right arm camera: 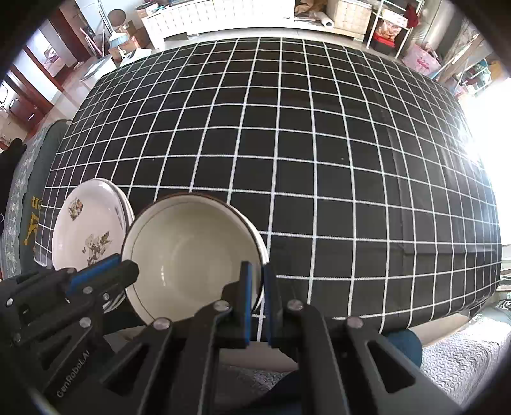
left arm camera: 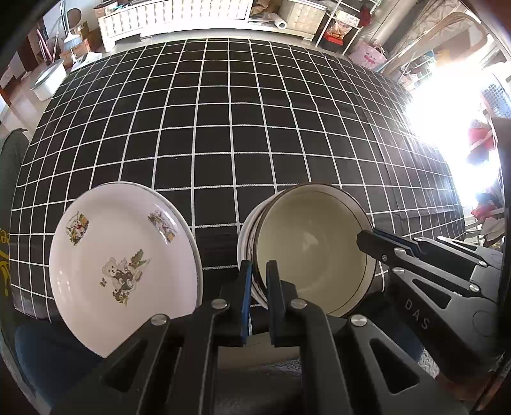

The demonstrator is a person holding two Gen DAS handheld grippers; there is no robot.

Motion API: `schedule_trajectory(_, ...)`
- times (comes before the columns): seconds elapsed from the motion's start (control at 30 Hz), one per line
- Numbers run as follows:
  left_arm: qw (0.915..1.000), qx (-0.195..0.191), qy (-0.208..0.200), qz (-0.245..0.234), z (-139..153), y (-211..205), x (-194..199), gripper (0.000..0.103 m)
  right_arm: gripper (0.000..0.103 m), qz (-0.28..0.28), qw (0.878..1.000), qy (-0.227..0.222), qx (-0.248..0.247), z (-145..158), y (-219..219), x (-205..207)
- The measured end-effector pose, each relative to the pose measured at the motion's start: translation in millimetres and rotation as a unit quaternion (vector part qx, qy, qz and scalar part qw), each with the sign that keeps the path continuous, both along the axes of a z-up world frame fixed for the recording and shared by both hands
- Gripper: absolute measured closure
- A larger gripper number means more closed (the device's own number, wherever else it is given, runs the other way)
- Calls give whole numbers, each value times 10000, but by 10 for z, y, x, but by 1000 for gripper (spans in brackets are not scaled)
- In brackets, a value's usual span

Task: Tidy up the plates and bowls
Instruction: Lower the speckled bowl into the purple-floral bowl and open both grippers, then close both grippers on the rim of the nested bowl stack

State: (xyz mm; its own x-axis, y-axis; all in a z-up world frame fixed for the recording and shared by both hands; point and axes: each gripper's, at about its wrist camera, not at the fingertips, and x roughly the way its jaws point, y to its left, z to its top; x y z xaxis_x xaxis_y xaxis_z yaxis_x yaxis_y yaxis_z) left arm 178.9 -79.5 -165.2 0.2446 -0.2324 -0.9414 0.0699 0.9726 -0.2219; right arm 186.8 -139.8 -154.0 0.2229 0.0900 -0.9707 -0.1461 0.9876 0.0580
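A stack of cream bowls with dark rims (left arm camera: 313, 249) stands near the table's front edge; it also shows in the right wrist view (right arm camera: 191, 249). My left gripper (left arm camera: 258, 271) is shut on the stack's left rim. My right gripper (right arm camera: 258, 274) is shut on its right rim, and shows from the side in the left wrist view (left arm camera: 367, 239). To the left lies a stack of white plates with cartoon bear prints (left arm camera: 124, 265), also in the right wrist view (right arm camera: 89, 236).
The table carries a black cloth with a white grid (left arm camera: 223, 127), which stretches back to the far edge. Beyond it stand white cabinets (left arm camera: 175, 16), shelves and boxes. Strong glare comes from the right (left arm camera: 453, 111).
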Motion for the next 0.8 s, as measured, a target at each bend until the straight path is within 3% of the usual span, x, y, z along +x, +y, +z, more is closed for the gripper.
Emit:
schedule_trajectory(0.33, 9999, -119, -95, 51, 23, 4, -27, 96, 92, -85, 9999, -56, 137, 0, -52, -12)
schedule_trajectory(0.4, 9998, -121, -163, 48, 62, 22, -27, 92, 92, -75, 9998, -132, 148, 28, -66, -15)
schedule_trajectory(0.47, 9997, -143, -213, -2, 98, 36, -26, 86, 88, -42, 9997, -219, 142, 73, -77, -25)
schedule_trajectory(0.6, 9989, -359, -295, -80, 161, 127, -41, 79, 70, -132, 9987, -294, 387, 184, -163, -81)
schedule_trajectory(0.8, 9973, -473, -482, -294, 205, 242, -115, 66, 57, -479, 9948, -487, 761, 333, -349, -167)
